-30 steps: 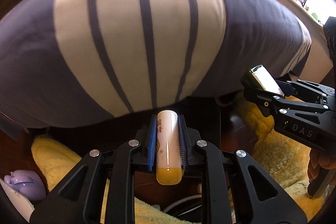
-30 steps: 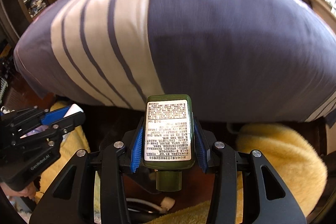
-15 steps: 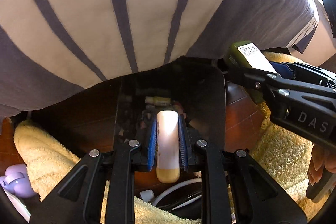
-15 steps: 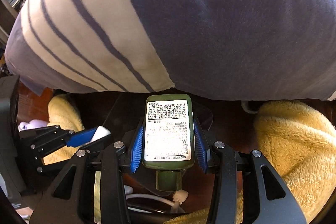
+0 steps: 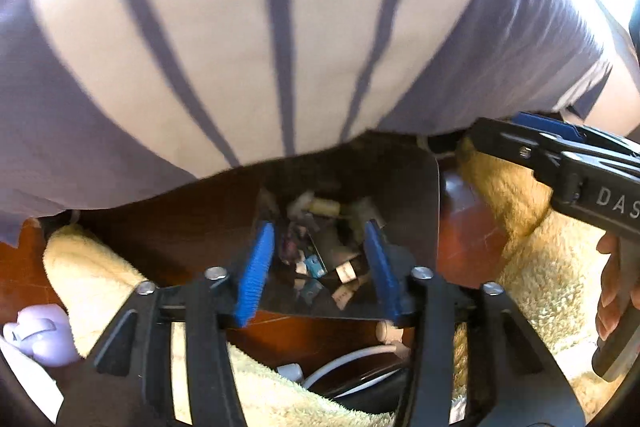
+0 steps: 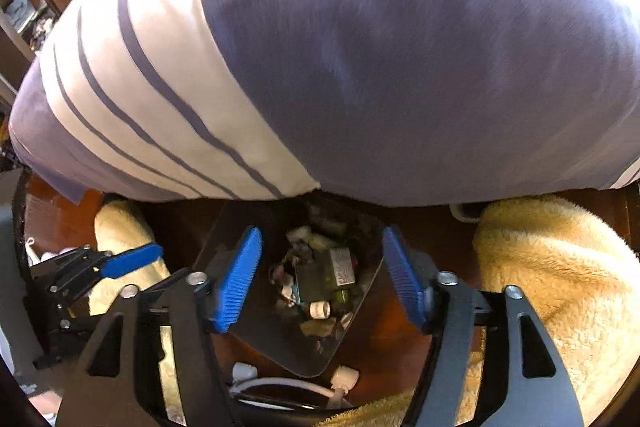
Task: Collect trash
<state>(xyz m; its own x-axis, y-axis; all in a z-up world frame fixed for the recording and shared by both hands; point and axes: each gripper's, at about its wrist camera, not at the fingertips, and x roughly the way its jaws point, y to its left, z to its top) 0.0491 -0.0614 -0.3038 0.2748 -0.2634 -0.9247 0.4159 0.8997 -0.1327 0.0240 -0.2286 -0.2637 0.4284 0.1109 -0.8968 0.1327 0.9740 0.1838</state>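
Left wrist view looks down through the left tool (image 5: 316,267), its jaws opening with nothing between them, into a dark bin (image 5: 434,211) on the floor. Right wrist view shows the same for the right tool (image 6: 320,277): jaws opening, empty, hanging over the bin (image 6: 372,291). The trash (image 6: 324,273) lies in the bin's bottom, a heap of small tubes, caps and scraps with a green bottle (image 6: 320,283) on top, label up. These pieces look light and stiff; the smooth plastic bottle and tubes are probably slippery, so any further one is best pinched across its flat sides at mid-body, not at a rounded end. The bin's wall seems thin and might tip if knocked. Room is tight: a striped pillow (image 5: 240,47) bulges over the bin's far rim, yellow fleece (image 6: 560,287) crowds the right side and more fleece (image 5: 88,279) the left, and a white cable (image 6: 280,385) lies just before the near rim. In the left view the right tool (image 5: 532,143) reaches close over the bin's right edge, so both should lift clear straight up.
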